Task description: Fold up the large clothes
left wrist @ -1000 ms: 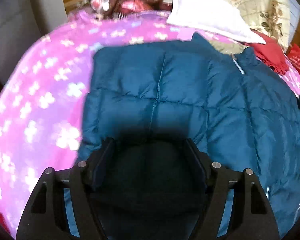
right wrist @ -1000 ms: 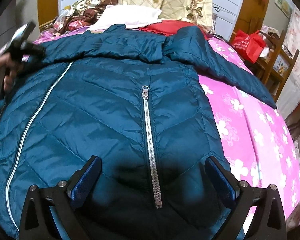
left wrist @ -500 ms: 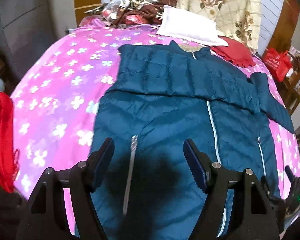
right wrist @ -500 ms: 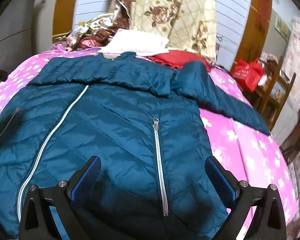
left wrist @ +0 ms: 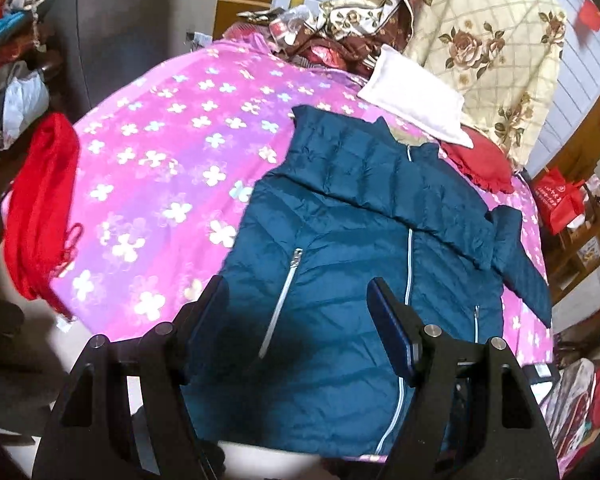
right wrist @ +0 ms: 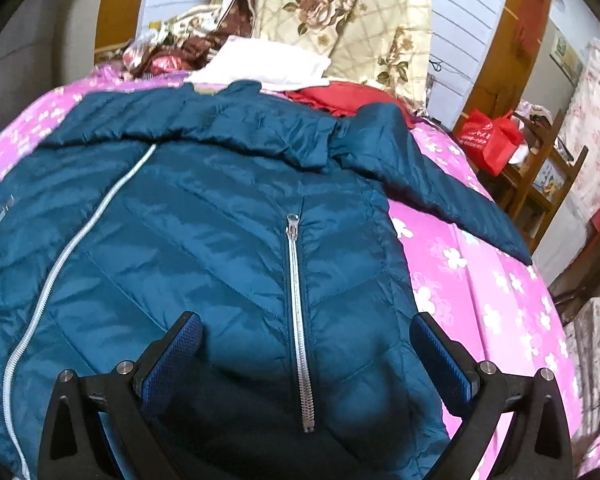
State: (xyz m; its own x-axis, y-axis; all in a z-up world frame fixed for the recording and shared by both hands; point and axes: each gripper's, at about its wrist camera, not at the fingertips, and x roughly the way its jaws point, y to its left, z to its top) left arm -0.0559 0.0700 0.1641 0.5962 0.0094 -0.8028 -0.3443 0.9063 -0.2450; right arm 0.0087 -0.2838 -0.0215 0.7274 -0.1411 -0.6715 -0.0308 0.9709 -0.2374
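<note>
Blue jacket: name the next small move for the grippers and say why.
Probably bring the right gripper over to the outstretched sleeve and grip it, to fold it across the chest. The blue jacket lies front-up on the pink bedspread; one sleeve is already folded across the top, the other still trails onto the bedspread. Both grippers, including the left gripper, are open and empty.

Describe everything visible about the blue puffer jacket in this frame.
The teal-blue quilted puffer jacket looks like shiny nylon. It lies flat, front up, on the pink floral bedspread, its silver front zipper closed. Two silver-zipped pockets show. One sleeve is folded across the chest; the other sleeve stretches outward. Neither open gripper touches it.
</note>
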